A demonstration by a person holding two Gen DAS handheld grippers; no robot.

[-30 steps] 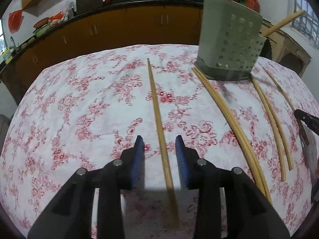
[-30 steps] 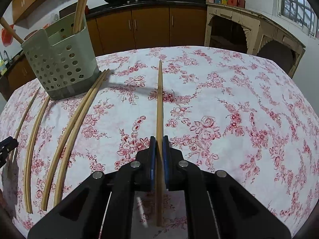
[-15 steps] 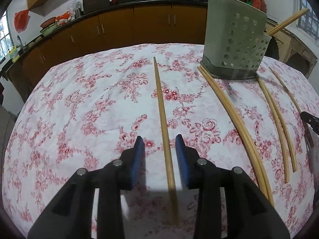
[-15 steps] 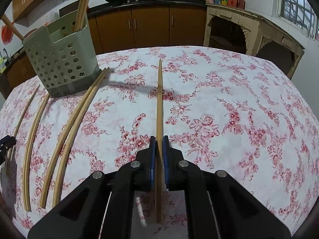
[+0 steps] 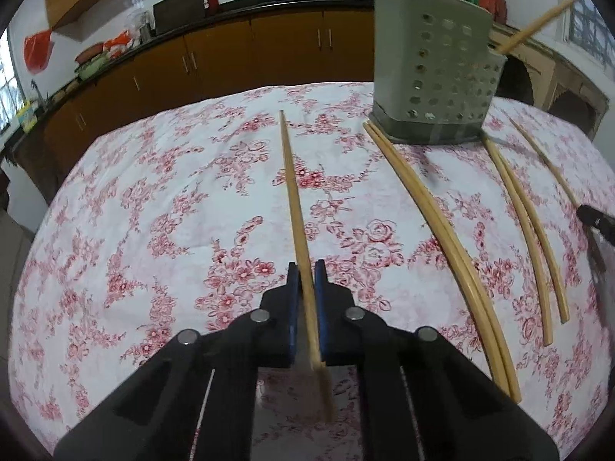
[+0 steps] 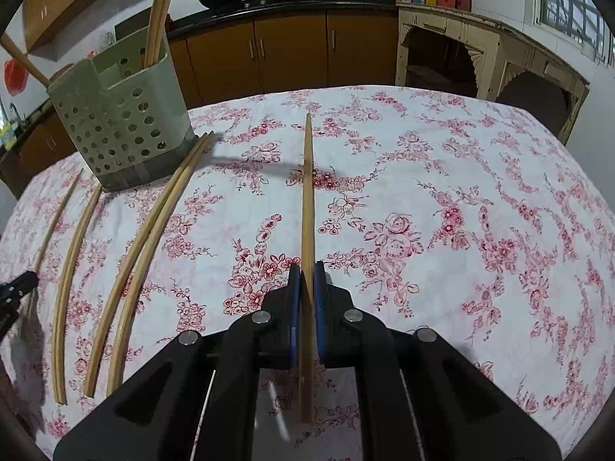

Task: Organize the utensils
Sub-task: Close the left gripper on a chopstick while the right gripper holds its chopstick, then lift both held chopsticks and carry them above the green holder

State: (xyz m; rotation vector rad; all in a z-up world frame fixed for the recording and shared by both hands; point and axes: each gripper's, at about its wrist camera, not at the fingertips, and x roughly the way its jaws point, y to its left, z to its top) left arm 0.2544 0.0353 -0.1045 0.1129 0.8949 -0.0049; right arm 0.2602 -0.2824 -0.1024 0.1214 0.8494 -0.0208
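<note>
My left gripper is shut on a wooden chopstick that points away over the floral tablecloth. My right gripper is shut on another wooden chopstick, lifted a little off the cloth. A grey-green perforated utensil holder stands at the far right in the left wrist view and at the far left in the right wrist view, with chopsticks standing in it. Several more chopsticks lie on the cloth beside the holder; they also show in the right wrist view.
The table wears a white cloth with red flowers. Brown kitchen cabinets with woks on the counter run behind it. A pale side table stands at the back right. The right gripper's tip shows at the left wrist view's right edge.
My left gripper has closed on the chopstick that lay between its open fingers. My right gripper has kept hold of its chopstick and raised it slightly.
</note>
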